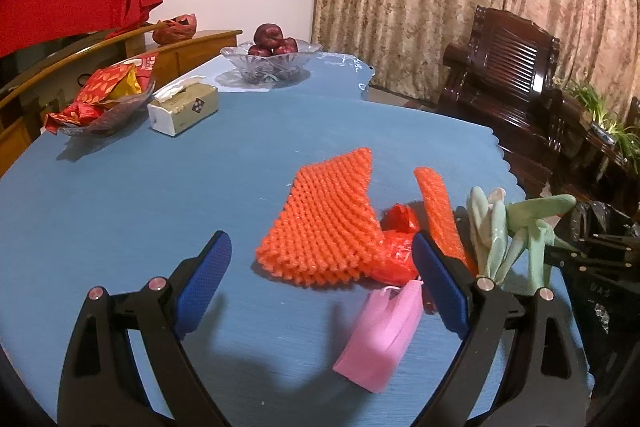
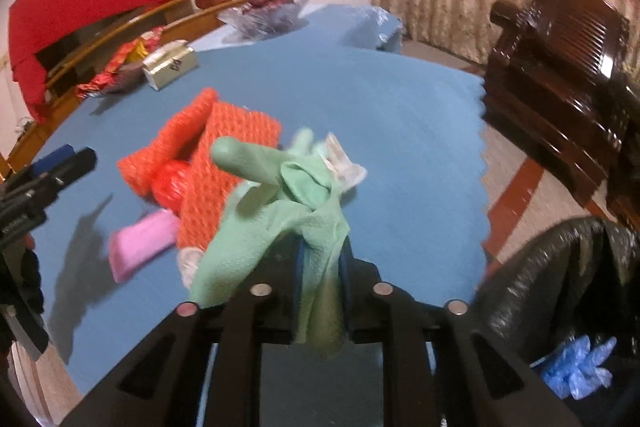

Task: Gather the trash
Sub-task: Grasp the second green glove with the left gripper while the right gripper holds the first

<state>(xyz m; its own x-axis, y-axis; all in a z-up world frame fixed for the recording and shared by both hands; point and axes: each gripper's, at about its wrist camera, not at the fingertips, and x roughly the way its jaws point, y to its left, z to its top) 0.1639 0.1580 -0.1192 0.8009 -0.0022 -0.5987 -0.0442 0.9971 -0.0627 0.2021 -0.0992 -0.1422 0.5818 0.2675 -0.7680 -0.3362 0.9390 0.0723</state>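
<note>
Standing here, I'd say the cleanup is maybe a third done. The big blue table (image 1: 120, 207) has a matte, slightly felty cover with a scalloped edge, and most of the junk is on it near the right edge. Off that edge is the black trash bag (image 2: 560, 275), shiny crinkly plastic, and there's already a crumpled blue glove (image 2: 576, 367) in its mouth, so something's gone in. Biggest piece left is the orange foam netting (image 1: 324, 219), a knobbly woven-looking sheet, soft and springy by the look, with a second narrower strip (image 1: 438, 211) beside it. Tucked between them is a scrunched red plastic bag (image 1: 394, 247), thin and glossy. Then a flat pink pouch thing (image 1: 380, 335), smooth, roughly rectangular, nearest the table's front. The right gripper (image 2: 322, 259) is clamped tight on a floppy pale green rubber glove (image 2: 280, 195), fingers dangling, lifted above the table next to the bag. The left gripper (image 1: 320, 287) hangs wide open over the orange netting and pink pouch, holding nothing.
</note>
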